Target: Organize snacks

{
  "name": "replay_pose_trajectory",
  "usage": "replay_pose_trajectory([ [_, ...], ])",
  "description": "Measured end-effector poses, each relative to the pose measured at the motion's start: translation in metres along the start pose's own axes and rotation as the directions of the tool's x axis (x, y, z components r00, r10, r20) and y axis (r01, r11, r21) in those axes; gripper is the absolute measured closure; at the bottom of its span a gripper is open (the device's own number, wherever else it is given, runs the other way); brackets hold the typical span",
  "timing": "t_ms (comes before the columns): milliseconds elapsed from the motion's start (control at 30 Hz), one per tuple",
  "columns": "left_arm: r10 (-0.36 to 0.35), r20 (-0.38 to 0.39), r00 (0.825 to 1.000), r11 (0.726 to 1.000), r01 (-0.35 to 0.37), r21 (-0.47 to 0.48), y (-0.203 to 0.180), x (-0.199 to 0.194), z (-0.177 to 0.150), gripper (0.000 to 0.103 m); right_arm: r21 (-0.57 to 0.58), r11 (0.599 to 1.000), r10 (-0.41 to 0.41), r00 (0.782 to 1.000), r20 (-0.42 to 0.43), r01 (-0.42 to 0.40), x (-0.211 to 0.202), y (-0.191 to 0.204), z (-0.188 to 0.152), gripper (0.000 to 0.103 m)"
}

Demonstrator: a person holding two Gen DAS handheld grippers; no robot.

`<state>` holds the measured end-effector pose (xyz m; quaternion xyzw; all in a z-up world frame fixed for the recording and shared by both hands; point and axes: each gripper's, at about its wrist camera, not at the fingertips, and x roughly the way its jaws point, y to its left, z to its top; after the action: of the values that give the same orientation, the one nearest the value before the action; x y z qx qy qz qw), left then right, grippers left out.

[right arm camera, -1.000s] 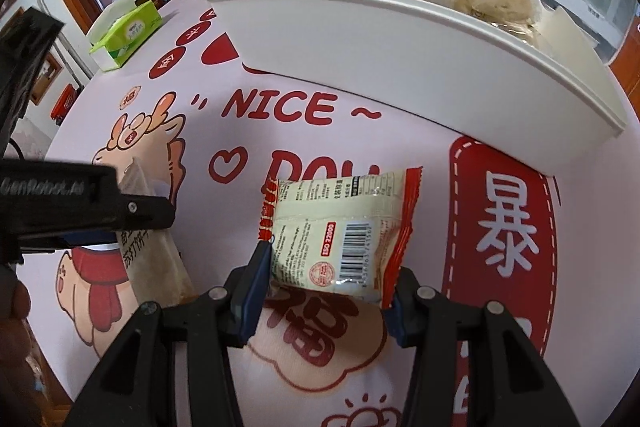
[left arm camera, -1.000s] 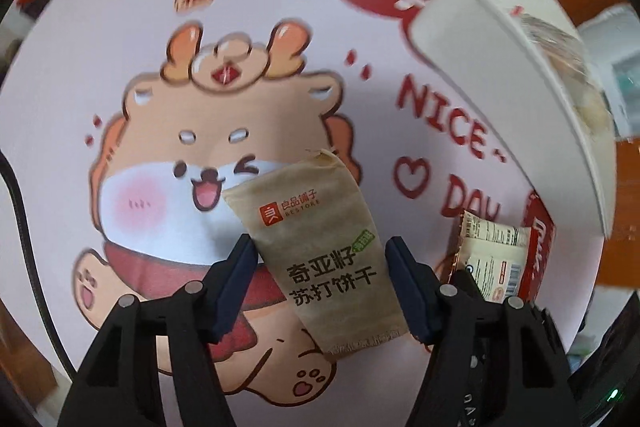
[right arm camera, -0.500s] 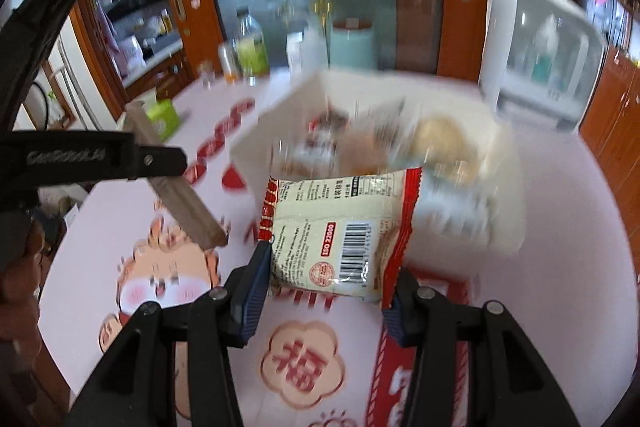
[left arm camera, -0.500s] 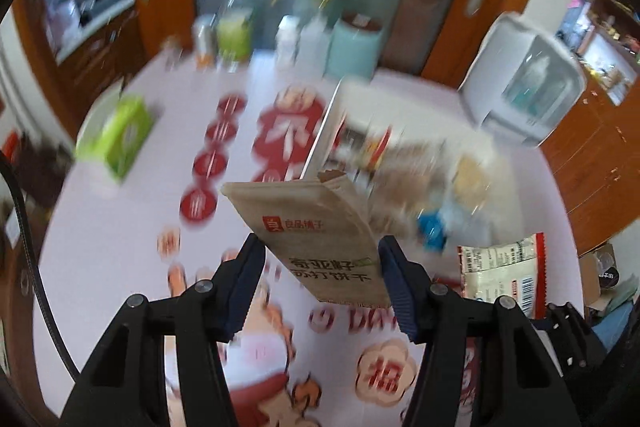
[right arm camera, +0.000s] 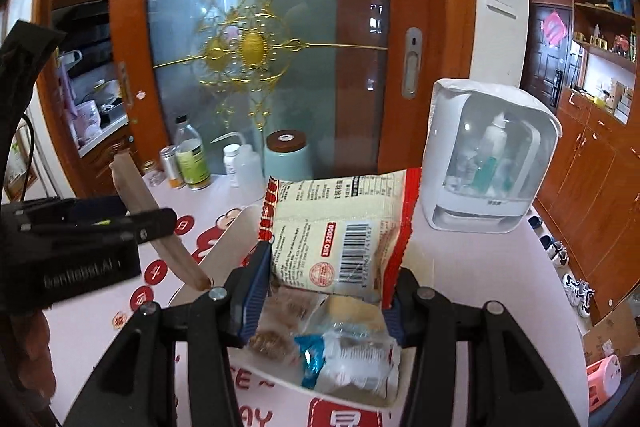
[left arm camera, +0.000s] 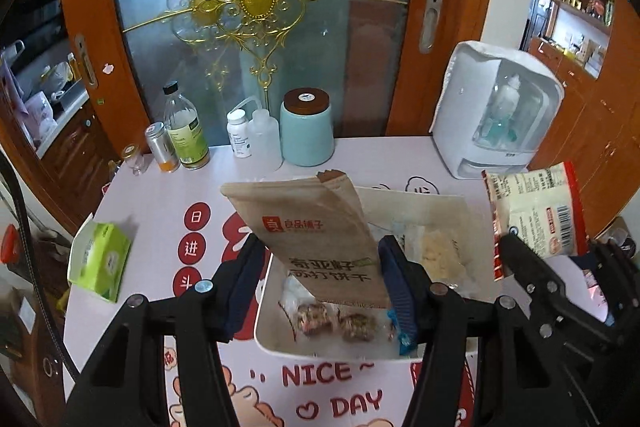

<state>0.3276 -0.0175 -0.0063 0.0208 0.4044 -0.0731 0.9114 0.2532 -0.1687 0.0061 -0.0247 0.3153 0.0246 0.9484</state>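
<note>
My left gripper (left arm camera: 320,281) is shut on a brown paper cracker packet (left arm camera: 316,239) and holds it in the air above the white snack bin (left arm camera: 320,349). My right gripper (right arm camera: 326,285) is shut on a white and red snack packet (right arm camera: 340,235), also held above the bin (right arm camera: 224,251). The bin holds several wrapped snacks (left arm camera: 354,327). In the left wrist view the right gripper's packet (left arm camera: 538,213) shows at the right. In the right wrist view the brown packet (right arm camera: 160,227) shows edge-on at the left.
The table has a pink cartoon cloth (left arm camera: 320,387). A green tissue box (left arm camera: 100,259) lies at the left. Bottles (left arm camera: 186,131) and a teal canister (left arm camera: 306,131) stand at the back. A white appliance (left arm camera: 498,115) stands at the back right.
Both grippers have risen from the tabletop with their packets and now hover over the bin. The views have tilted up from the cloth to the room.
</note>
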Motion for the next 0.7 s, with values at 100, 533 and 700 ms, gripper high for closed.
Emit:
replay_pose_trajectory([
  [100, -0.01, -0.027, 1.0, 1.0, 0.01, 0.002, -0.003, 0.017, 0.005, 0.044, 0.013, 1.0, -0.01, 1.0, -0.014, 0.01, 0.014, -0.006, 0.003, 0.051],
  [533, -0.016, -0.098, 0.995, 0.996, 0.007, -0.088, 0.029, 0.045, -0.015, 0.003, 0.071, 0.997, 0.0, 0.992, -0.125, 0.009, 0.046, -0.02, -0.021, 0.015],
  [700, -0.004, -0.072, 0.997, 0.997, -0.002, -0.081, 0.031, 0.025, -0.023, 0.003, 0.079, 0.997, -0.01, 0.99, -0.143, 0.021, 0.043, -0.016, -0.026, 0.015],
])
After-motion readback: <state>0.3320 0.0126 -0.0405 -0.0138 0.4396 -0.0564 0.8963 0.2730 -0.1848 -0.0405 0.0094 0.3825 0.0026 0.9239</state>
